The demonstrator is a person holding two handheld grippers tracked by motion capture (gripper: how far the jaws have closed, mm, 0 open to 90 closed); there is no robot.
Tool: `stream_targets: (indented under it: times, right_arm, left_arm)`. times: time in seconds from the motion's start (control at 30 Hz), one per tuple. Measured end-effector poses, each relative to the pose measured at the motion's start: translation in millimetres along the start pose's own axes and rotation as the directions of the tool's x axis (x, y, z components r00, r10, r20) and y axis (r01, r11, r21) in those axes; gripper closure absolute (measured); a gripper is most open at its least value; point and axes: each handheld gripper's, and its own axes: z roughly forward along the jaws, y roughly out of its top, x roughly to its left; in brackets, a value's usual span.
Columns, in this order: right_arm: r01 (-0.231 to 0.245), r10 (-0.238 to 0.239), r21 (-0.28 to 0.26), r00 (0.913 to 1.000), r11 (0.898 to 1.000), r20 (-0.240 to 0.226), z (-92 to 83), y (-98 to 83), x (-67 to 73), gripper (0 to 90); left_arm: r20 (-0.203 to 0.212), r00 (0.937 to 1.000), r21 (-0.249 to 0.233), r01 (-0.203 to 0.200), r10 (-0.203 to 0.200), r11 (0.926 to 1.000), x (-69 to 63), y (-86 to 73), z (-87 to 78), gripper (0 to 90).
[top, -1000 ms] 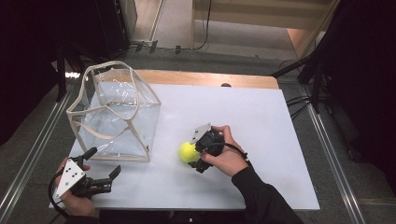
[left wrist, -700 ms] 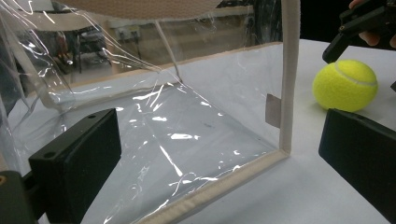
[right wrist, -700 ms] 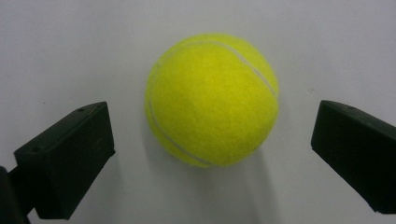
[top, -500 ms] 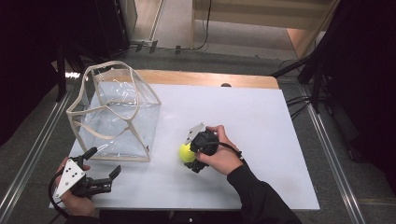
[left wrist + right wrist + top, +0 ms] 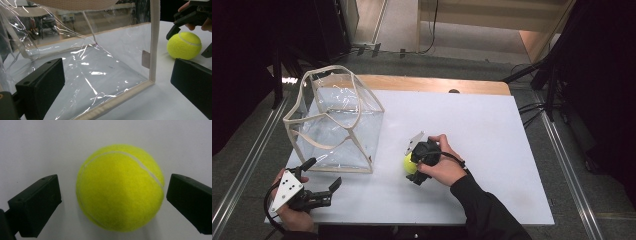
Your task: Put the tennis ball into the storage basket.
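Since a second ago, the right gripper (image 5: pixel 416 169) had slid a little closer to the clear plastic bag (image 5: pixel 337 125), and the yellow tennis ball (image 5: pixel 410 163) had gone with it. The ball sat on the white surface (image 5: pixel 492 145), just to the right of the bag. The right gripper's fingers (image 5: pixel 35 205) were open, one on each side of the ball, not pressing it. The left gripper (image 5: pixel 314 187) had stayed in front of the bag, near its front corner, held in a hand (image 5: pixel 292 215). Its fingers (image 5: pixel 41 87) were wide open and held nothing.
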Motion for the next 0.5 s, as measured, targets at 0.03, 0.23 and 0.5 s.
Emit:
stream_targets:
  times: [0.03,0.23,0.5]
  right_arm:
    - [0.007,-0.007,0.003,1.0000,1.000,-0.001,1.1,0.5,-0.6,0.0]
    - [-0.003,0.003,0.010,0.9995,1.000,-0.031,5.1,1.1,-2.2,13.3]
    - [-0.047,0.048,0.022,0.9977,0.999,-0.048,1.8,0.6,-6.3,23.5]
  left_arm:
    - [0.001,1.0000,-0.003,0.001,-0.001,1.0000,-0.1,-0.1,0.2,0.0]
    - [0.000,1.0000,-0.001,0.000,0.000,1.0000,0.0,0.0,0.0,0.0]
    - [0.000,1.0000,0.000,0.000,0.000,1.0000,0.1,0.1,-0.1,0.0]
